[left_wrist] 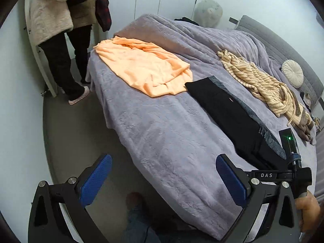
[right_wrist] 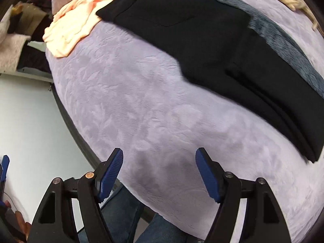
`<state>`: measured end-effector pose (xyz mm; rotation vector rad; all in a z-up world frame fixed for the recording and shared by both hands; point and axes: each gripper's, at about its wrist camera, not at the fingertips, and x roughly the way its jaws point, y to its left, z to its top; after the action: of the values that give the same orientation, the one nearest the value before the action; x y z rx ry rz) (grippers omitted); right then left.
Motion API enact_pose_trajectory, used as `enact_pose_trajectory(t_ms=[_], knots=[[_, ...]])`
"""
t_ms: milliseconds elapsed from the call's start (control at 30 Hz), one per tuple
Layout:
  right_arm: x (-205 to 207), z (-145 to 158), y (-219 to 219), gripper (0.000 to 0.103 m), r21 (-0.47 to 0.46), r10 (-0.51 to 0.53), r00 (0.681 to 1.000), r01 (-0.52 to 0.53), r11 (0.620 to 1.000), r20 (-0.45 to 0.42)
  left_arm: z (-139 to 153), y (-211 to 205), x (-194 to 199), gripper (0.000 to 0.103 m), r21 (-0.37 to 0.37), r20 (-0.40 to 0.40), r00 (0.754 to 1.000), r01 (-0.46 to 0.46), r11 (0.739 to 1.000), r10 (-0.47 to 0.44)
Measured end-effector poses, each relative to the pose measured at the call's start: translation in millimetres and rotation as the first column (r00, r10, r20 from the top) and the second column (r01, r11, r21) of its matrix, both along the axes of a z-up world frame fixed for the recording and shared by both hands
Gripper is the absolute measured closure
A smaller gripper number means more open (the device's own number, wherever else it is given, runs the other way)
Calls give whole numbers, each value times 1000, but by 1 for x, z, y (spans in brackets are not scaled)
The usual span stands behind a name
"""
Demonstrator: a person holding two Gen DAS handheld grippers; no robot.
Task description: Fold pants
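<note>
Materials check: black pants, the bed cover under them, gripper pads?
Black pants: matte woven-looking fabric with a grey fleecy lining showing along one edge; likely lined trousers. Bed cover: lilac plush, embossed nap, probably fleece. Left hand-held gripper and right hand-held gripper pads: blue, ribbed, apparently rubber or plastic.

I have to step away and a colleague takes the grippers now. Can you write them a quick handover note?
Left gripper: open, holding nothing, hovering at the bed's near edge.
Right gripper: open, holding nothing, over the purple blanket.
Black pants: lying flat on the blanket, apparently folded lengthwise, leg on leg, beside the orange garment.
Done: the lengthwise fold, it seems.
Left: fold them across their length into a compact stack.
</note>
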<state>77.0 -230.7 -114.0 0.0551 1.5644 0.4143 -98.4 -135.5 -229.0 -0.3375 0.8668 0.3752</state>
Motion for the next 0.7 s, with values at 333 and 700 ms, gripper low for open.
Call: enact_pose_trajectory(t_ms=[333,700], knots=[[7,2,14,26,53,17,1000,-16,998,-14,12,17,11,0,-29,-20,999,-28,999,28],[16,0,-40,26,81,-142,990,144,986,-24,44,6,34,0,18,47,999,-13,1000,12]])
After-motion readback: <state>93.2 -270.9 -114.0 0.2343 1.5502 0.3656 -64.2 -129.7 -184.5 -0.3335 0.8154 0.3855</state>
